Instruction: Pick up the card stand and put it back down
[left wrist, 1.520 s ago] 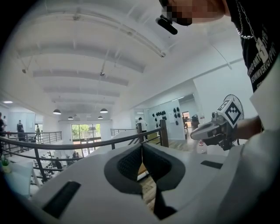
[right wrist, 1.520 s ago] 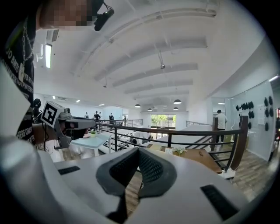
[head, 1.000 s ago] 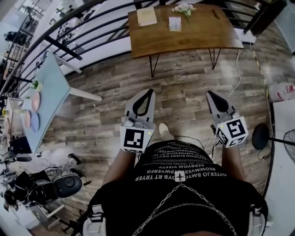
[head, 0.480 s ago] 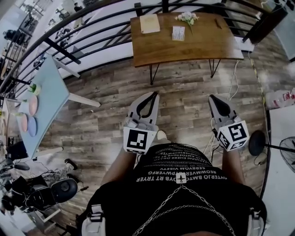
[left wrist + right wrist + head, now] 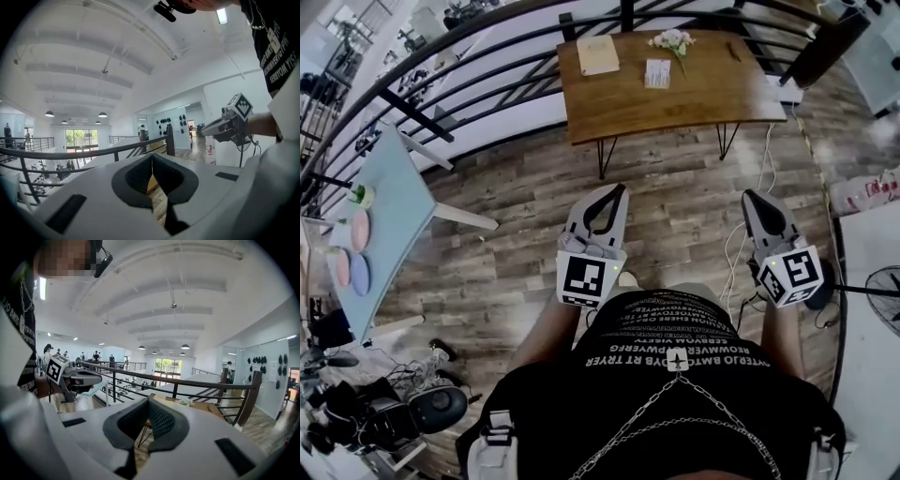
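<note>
Since a second ago the right gripper (image 5: 751,195) has drifted outward toward the right edge of the head view, and the left gripper (image 5: 621,188) has slid a little to the right. Both hang low in front of the person's body, over the floor (image 5: 675,206) of grey-brown planks.

Each gripper is a smooth white plastic shell with black ribbed pads and a cube of square markers at its back. Both are clenched on nothing: the tips meet in a point, leaving a teardrop gap behind them.

Ahead stands a rectangular table (image 5: 675,98) of warm brown wood on thin black hairpin legs, backed by a black metal railing (image 5: 412,108). The card stand (image 5: 656,73) is on its far half, a small upright white card with faint print. It sits between a tan booklet (image 5: 598,54) and a sprig of pale flowers (image 5: 673,41), well apart from both grippers.

Only the head view shows the tabletop from above. The gripper views show a white beamed ceiling with hanging lamps, and each shows the other gripper off to one side. In the right gripper view the table appears edge-on with the flowers visible, but the stand cannot be picked out.
</note>
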The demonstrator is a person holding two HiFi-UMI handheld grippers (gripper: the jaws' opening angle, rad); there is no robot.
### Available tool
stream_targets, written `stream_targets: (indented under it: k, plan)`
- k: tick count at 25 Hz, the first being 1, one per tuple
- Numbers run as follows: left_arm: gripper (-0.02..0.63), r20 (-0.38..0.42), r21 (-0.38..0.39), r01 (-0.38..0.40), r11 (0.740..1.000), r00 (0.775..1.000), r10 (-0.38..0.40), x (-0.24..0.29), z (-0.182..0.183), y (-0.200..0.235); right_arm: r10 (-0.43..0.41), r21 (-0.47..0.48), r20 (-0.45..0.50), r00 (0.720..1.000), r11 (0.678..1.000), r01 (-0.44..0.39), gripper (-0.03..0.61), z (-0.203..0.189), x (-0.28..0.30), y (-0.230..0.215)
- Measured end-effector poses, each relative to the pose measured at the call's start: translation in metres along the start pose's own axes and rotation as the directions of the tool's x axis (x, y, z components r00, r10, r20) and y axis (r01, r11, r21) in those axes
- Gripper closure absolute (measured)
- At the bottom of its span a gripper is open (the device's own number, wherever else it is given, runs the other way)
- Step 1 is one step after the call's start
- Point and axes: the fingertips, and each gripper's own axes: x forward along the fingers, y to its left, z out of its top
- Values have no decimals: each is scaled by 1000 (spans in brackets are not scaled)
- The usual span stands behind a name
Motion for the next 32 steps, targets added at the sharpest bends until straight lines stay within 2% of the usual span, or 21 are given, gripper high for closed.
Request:
stream_targets:
  k: [6, 11, 17, 32]
  plan:
    - [584, 2, -26, 34, 999, 999, -34, 4, -7, -9, -24, 5, -30, 999, 1000, 24, 563, -8, -14, 3]
    - [584, -28, -13, 58, 998, 998, -58, 10, -14, -18, -26, 29, -39, 999, 999, 27, 563, -17, -17, -1]
    - [584, -61, 3, 37, 999, 997, -36, 25, -15, -12, -1, 54, -33, 999, 999, 2, 563, -22, -4, -14]
    - [584, -163, 53, 21, 998, 987, -12, 114, -20, -8, 85, 110, -16, 996, 990, -83, 563, -26, 67, -90]
